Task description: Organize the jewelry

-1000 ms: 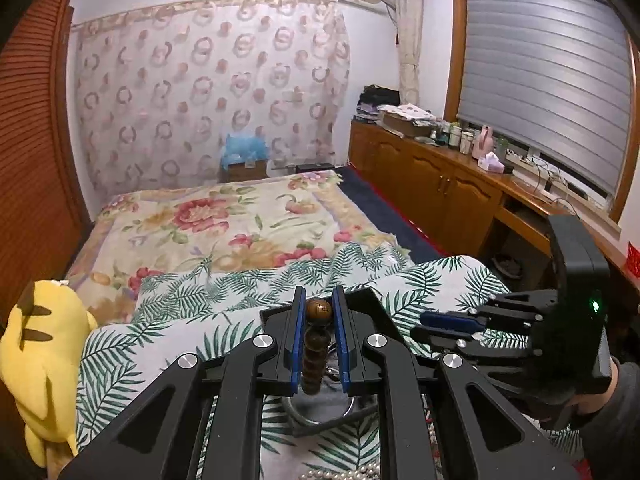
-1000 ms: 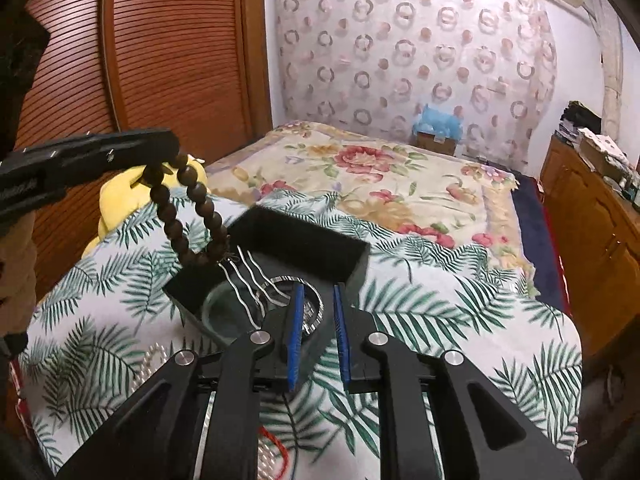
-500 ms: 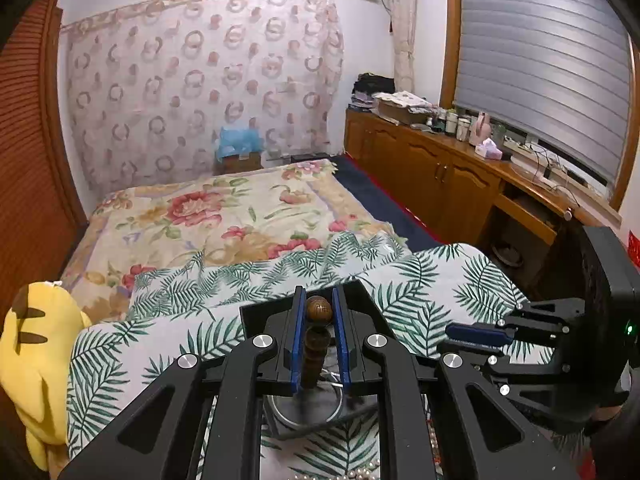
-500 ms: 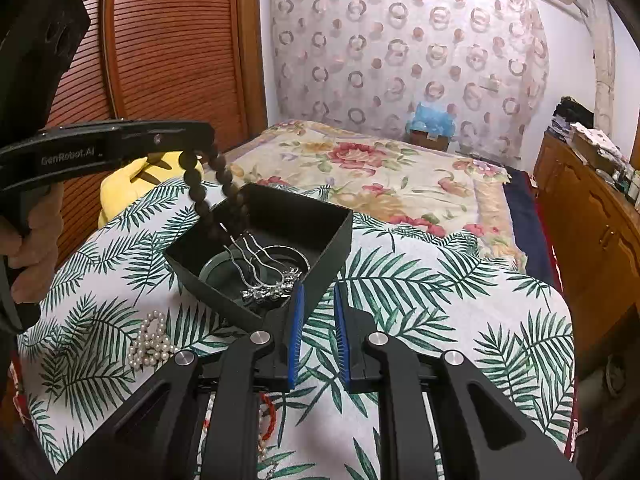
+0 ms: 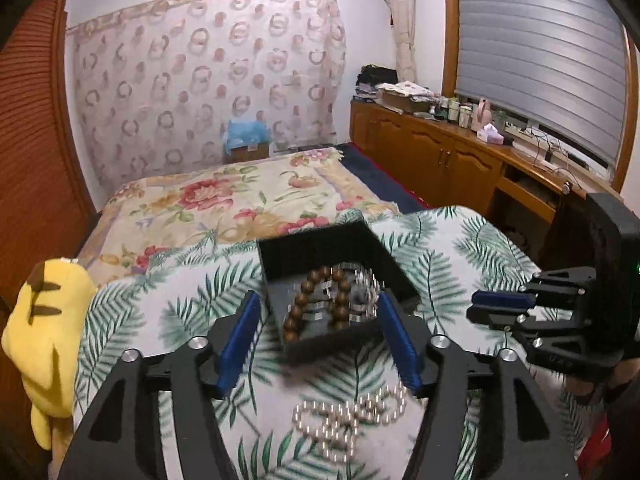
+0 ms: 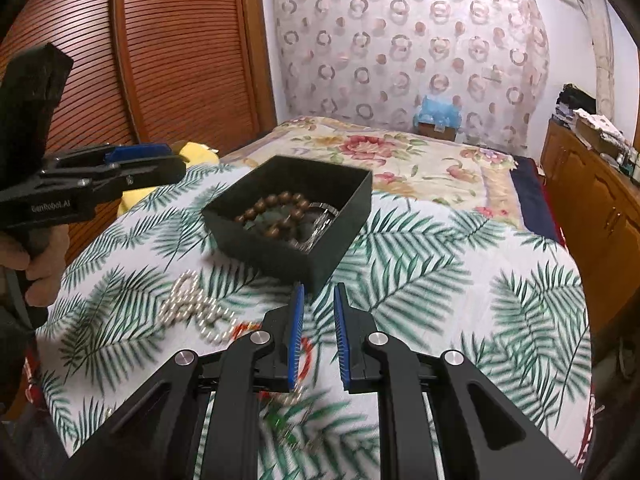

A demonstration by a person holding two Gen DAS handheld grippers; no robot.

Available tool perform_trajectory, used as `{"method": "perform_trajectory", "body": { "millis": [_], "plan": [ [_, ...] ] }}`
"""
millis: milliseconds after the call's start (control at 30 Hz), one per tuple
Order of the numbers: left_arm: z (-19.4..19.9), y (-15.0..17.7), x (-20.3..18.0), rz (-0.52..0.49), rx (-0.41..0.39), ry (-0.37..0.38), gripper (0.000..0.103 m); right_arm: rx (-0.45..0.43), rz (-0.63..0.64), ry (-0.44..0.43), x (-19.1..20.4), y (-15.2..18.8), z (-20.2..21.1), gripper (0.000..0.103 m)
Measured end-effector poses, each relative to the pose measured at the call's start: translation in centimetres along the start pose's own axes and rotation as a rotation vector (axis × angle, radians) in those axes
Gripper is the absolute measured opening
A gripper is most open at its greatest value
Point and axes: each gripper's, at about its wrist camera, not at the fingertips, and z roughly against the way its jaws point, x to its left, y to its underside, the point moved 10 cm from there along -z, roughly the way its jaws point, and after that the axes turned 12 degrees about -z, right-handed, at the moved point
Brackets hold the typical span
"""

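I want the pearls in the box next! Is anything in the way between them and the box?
Nothing visible. The pearls lie on the leafy cloth just before the box, with only bare cloth between.

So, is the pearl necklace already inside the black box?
No, the pearl necklace lies on the leaf-print cover in front of the black box, which holds the brown bead bracelet.

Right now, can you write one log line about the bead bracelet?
left tool: opening, nothing between | brown bead bracelet: in black box | pearl strand: on leaf cloth | right tool: nearly closed, empty
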Motion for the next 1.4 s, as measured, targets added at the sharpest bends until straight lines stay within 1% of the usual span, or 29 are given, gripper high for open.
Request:
{"method": "perform_trajectory", "body": {
  "millis": [100, 233, 300, 333, 567, 700, 733, 800, 867, 900, 933, 1033, 1167, 1233, 1333, 1400],
  "plan": [
    [0.7, 1.9, -0.4, 0.011, 0.010, 0.002, 0.066, 0.009, -0.010, -0.008, 0.3, 1.7, 0.9, 0.017],
    [1.7, 4.6, -1.2, 0.025, 0.030, 0.023, 0.066, 0.015, -0.012, 0.004, 0.6, 3.7, 2.0, 0.017],
    [2.2, 5.9, -1.7, 0.019, 0.039, 0.020, 0.066, 0.018, -0.012, 0.007, 0.9, 4.8, 2.5, 0.026],
    [2.5, 6.6, -2.0, 0.017, 0.046, 0.019, 0.066, 0.019, -0.013, 0.009, 0.9, 5.2, 2.7, 0.026],
    [4.3, 10.9, -4.9, 0.015, 0.097, 0.060, 0.066, 0.031, -0.037, 0.030, 1.1, 8.6, 3.9, 0.027],
    [5.3, 12.5, -6.4, -0.022, 0.117, 0.074, 0.066, 0.034, -0.042, 0.034, 1.4, 9.8, 4.5, 0.027],
    [5.5, 12.8, -6.8, -0.025, 0.118, 0.080, 0.066, 0.036, -0.046, 0.032, 1.4, 10.0, 4.5, 0.028],
    [5.9, 13.4, -7.3, -0.027, 0.123, 0.098, 0.066, 0.036, -0.051, 0.030, 1.6, 10.4, 4.6, 0.033],
    [6.0, 14.0, -7.9, -0.035, 0.132, 0.112, 0.066, 0.040, -0.054, 0.029, 1.7, 10.7, 4.6, 0.033],
    [6.1, 14.3, -8.3, -0.040, 0.138, 0.120, 0.063, 0.041, -0.055, 0.029, 1.7, 10.8, 4.5, 0.033],
    [6.1, 14.5, -8.6, -0.046, 0.141, 0.127, 0.057, 0.042, -0.054, 0.031, 1.7, 10.9, 4.5, 0.033],
    [6.2, 14.9, -9.2, -0.049, 0.152, 0.150, 0.047, 0.045, -0.057, 0.031, 1.7, 11.1, 4.5, 0.033],
    [6.1, 15.6, -10.4, -0.047, 0.169, 0.202, 0.039, 0.050, -0.060, 0.032, 1.6, 11.4, 4.5, 0.034],
    [6.0, 15.9, -11.0, -0.052, 0.179, 0.221, 0.032, 0.053, -0.062, 0.035, 1.5, 11.5, 4.5, 0.034],
    [5.5, 16.4, -11.2, -0.048, 0.201, 0.238, 0.017, 0.053, -0.063, 0.036, 1.4, 11.4, 4.5, 0.034],
    [5.2, 16.6, -11.3, -0.041, 0.204, 0.253, 0.010, 0.052, -0.062, 0.035, 1.4, 11.4, 4.5, 0.034]
  ]
}}
